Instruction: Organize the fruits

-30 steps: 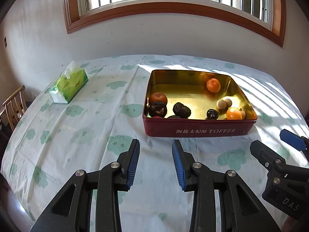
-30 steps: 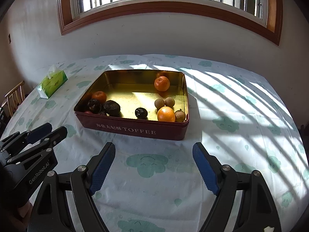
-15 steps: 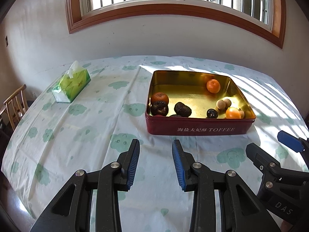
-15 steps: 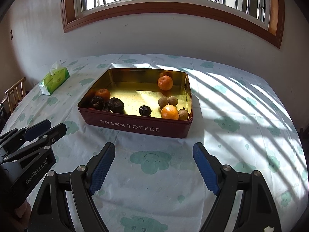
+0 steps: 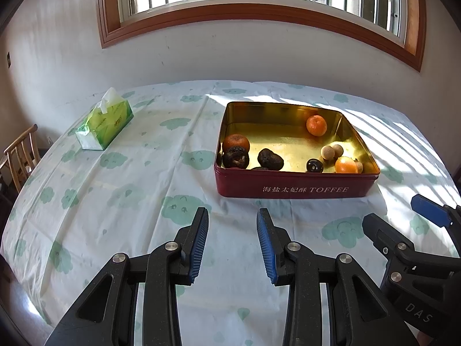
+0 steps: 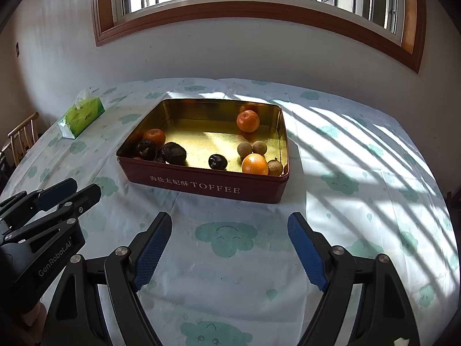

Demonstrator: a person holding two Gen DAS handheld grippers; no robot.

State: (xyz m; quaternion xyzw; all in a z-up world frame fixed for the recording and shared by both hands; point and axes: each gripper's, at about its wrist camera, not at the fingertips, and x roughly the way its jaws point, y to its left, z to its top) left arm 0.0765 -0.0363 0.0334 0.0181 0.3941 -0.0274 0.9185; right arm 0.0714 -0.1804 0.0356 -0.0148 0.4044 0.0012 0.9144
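A red toffee tin (image 5: 294,188) (image 6: 207,186) with a gold inside stands on the table and holds several fruits: oranges (image 5: 316,125) (image 6: 247,120), dark wrinkled fruits (image 5: 270,159) (image 6: 173,152), small tan round fruits (image 5: 327,152) (image 6: 245,149) and a dark plum (image 6: 217,161). My left gripper (image 5: 232,240) is open and empty, in front of the tin's near left side. My right gripper (image 6: 230,249) is open wide and empty, in front of the tin. Each gripper shows at the edge of the other's view.
A green tissue pack (image 5: 104,122) (image 6: 81,117) lies at the far left of the table. A wooden chair (image 5: 21,155) stands off the left edge. The table (image 6: 360,155) has a white cloth with green cloud prints. A wall and window are behind.
Both grippers have drawn back and up a little from the tin, which now looks slightly smaller. Jaws unchanged.
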